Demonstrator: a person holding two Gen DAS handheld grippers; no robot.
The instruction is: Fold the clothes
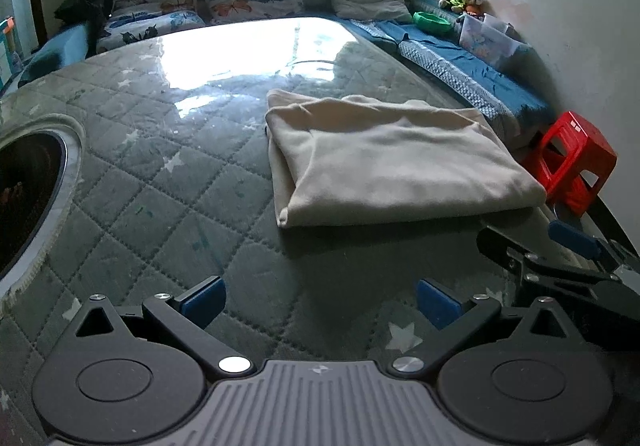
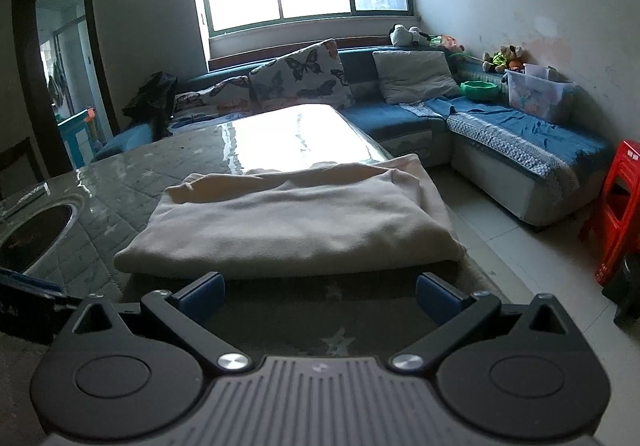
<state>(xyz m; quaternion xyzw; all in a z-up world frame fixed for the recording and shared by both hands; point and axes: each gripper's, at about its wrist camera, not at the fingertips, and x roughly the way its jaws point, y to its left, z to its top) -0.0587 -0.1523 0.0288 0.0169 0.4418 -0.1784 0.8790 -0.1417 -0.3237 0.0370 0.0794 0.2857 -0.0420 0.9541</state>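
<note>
**On the quilted table, both grippers are hanging open before the folded cloth**

Across the table [image 1: 168, 182] we are finding no writing we can read; a white sticker on the red stool [image 1: 576, 158] is showing, but it is too small to make out.

We are holding the left gripper [image 1: 320, 304] with its blue pads spread wide, gripping nothing and hovering over bare quilted cover. We are holding the right gripper [image 2: 320, 296] just as wide, also with nothing between its pads.

The beige garment [image 1: 392, 162] is lying folded in a flat rectangle near the table's right edge. Seen from the left wrist, it is sitting ahead and to the right of the jaws, apart from them. Seen from the right wrist, its near folded edge [image 2: 280, 266] is lying just beyond the fingertips, centred between them; whether they are touching it we cannot tell.
</note>
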